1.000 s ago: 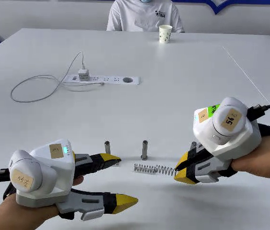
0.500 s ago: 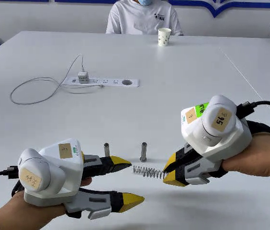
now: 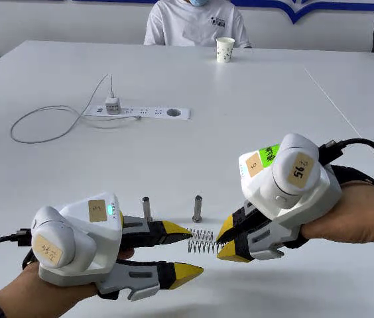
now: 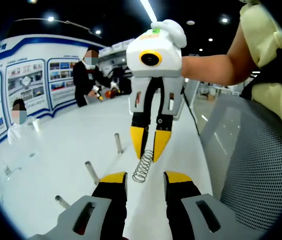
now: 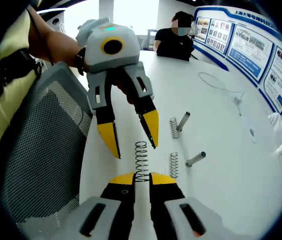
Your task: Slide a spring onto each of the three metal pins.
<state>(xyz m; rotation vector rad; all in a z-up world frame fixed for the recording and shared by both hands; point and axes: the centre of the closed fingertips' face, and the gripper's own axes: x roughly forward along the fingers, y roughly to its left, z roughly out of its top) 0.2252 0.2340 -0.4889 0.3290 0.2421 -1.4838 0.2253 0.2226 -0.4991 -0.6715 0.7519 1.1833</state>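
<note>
Spring (image 3: 202, 240) pinched at one end by right gripper (image 3: 227, 244), jaws pressed together on it.
Spring sticks out roughly level toward left gripper (image 3: 196, 250), whose jaws are spread, with the free end right at its upper jaw tip. Just behind spring stands middle pin (image 3: 197, 208), upright on white table (image 3: 240, 132); left pin (image 3: 146, 207) upright near left gripper.

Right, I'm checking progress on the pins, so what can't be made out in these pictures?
- Third pin: in the head view it is hidden behind the right claw.
- Spring: in the head view its held end is covered by the right claw, so how much is gripped is unclear.
- Paper cup: in the head view it is too far off and its wall hides the inside.
</note>
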